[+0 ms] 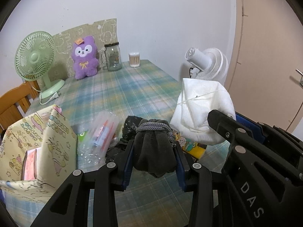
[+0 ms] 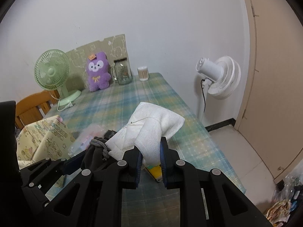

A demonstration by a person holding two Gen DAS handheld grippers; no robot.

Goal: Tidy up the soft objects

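Your left hand-held gripper [image 1: 154, 162]: jaws closed on dark grey drawstring fabric pouch [image 1: 154, 147], held clear above plaid-clothed table [image 1: 121, 90]. Your right hand-held gripper [image 2: 150, 160]: pinched nearly shut on white quilted folded cloth [image 2: 149, 130], also lifted off table.

Judgement: two soft items picked, neither placed yet. Cream cartoon-print fabric storage box [image 1: 55, 136], left of pouch, looks likely destination. Clear plastic packet [image 1: 100, 134], between pouch and box, still loose. Purple plush bear [image 1: 84, 58], far beyond pouch at wall, unsorted.
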